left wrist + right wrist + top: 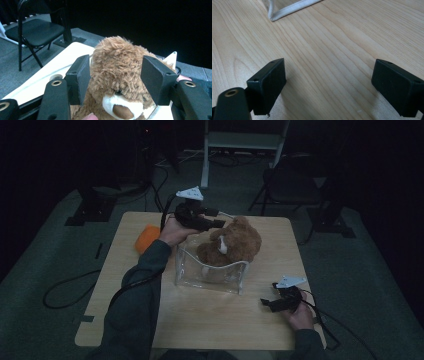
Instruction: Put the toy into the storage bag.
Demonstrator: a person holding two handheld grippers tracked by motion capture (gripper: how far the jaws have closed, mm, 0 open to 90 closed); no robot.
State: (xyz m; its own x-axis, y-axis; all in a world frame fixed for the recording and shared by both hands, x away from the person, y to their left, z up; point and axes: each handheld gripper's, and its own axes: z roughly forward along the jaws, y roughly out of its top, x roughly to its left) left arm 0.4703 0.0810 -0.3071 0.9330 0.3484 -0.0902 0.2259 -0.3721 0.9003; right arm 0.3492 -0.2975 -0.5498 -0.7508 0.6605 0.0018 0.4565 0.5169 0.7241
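**Teddy bear half in the clear bag, jaws around its head**

The left gripper (116, 80) has its jaws about halfway open, one on each side of the teddy bear's (117, 75) head. The left jaw touches the fur. The right jaw is just beside the fur, and I cannot tell if it presses. So the bear sits between the jaws, but the grip does not look firm.

In the high view, the teddy bear (231, 245) sits in the clear bag (212, 275) on the worktop (210, 320), just in front of the left gripper's (210, 222) jaws. Its head and body stick up above the bag's rim. An orange thing (147, 238) lies behind those jaws, near the person's left hand.

The right gripper (270, 304) rests low on the worktop, well apart from the bag. Its jaws are wide open and hold nothing. In the right gripper view, only a white-edged corner of the bag (287, 10) lies far ahead of the jaws.

What could go wrong? The fur is soft and slippery, so the head may slide out of the jaws. The bag is light and floppy, and nothing holds it. A push on the bear may tip the bag or slide it away. The bear may then roll out.
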